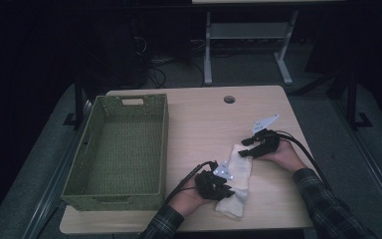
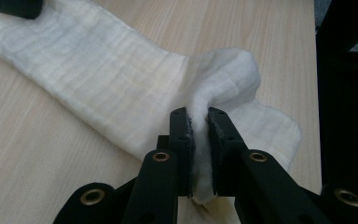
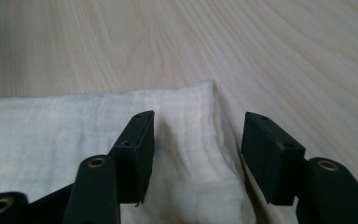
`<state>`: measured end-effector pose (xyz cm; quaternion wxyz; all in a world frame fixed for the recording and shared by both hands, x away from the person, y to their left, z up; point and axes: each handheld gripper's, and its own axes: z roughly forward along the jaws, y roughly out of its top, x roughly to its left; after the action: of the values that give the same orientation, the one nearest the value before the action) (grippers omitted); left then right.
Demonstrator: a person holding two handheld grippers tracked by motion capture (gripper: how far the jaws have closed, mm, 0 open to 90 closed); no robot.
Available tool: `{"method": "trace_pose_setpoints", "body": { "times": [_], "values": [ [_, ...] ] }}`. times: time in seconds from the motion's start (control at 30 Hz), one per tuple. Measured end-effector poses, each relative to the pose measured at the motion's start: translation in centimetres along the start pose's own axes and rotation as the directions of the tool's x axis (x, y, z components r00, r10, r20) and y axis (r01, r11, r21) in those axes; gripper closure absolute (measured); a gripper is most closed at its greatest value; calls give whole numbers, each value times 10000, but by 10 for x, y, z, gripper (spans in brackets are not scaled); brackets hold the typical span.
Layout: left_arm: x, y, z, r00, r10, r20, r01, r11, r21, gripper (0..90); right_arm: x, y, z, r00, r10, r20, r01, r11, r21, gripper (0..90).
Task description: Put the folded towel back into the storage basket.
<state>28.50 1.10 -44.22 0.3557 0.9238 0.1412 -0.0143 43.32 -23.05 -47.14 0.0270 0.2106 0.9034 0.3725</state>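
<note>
A white cloth (image 1: 236, 177) lies on the bench (image 1: 199, 124), next to a green basket (image 1: 119, 149). The left gripper (image 2: 198, 116) has its fingers pinching a bunched-up fold near one end. The right gripper (image 3: 196, 140) sits over the other end with its fingers spread wide.

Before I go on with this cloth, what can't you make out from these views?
- White woven cloth: its near end in the high view, under the left gripper.
- Cloth pinched in left gripper view: layer count hidden by jaws.
- Green wicker basket: near inner wall hidden by its rim.
- Right gripper: contact unclear.
</note>
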Motion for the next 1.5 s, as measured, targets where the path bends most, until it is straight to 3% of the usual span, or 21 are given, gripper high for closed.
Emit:
{"method": "trace_pose_setpoints", "body": {
  "times": [0.07, 0.1, 0.27, 0.53, 0.73, 0.87, 1.03, 1.27, 1.5],
  "values": [
    [0, 0, 0, 10000, 6, -3, -6, 10000, 13, 808, 2, -1, 0, 9999, 108, -95, -109, 9999, -108, 489],
    [0, 0, 0, 10000, 17, 2, -17, 10000, 32, 808, 1, -1, -1, 9999, -119, -9, 119, 9999, -44, 507],
    [1, 1, 0, 10000, 24, -7, -24, 10000, 36, 808, 3, -1, -2, 9996, -258, -93, 258, 9997, 16, 626],
    [1, 2, 2, 10000, -4, -20, 5, 10000, 85, 810, 7, -1, -2, 9984, -7, -570, 12, 10000, 86, 809],
    [2, 3, 1, 10000, -43, -39, 43, 10000, 79, 812, 9, 0, -2, 9989, -343, -305, 347, 9993, 134, 836],
    [3, 5, -3, 9999, -82, -103, 81, 9999, -119, 813, 11, 5, -5, 9993, -289, -239, 295, 9993, 227, 837],
    [5, 12, -16, 9990, -323, -306, 303, 9975, -636, 815, 15, 17, -11, 9979, -587, -260, 588, 9983, 9, 838],
    [9, 21, -32, 9967, -255, -775, 188, 9962, -852, 817, 16, 34, -19, 9967, -767, -280, 761, 9969, -204, 838],
    [11, 32, -55, 9917, -465, -1197, 320, 9922, -1205, 817, 17, 58, -30, 9942, -1041, -264, 1034, 9943, -276, 837]
  ]
}}
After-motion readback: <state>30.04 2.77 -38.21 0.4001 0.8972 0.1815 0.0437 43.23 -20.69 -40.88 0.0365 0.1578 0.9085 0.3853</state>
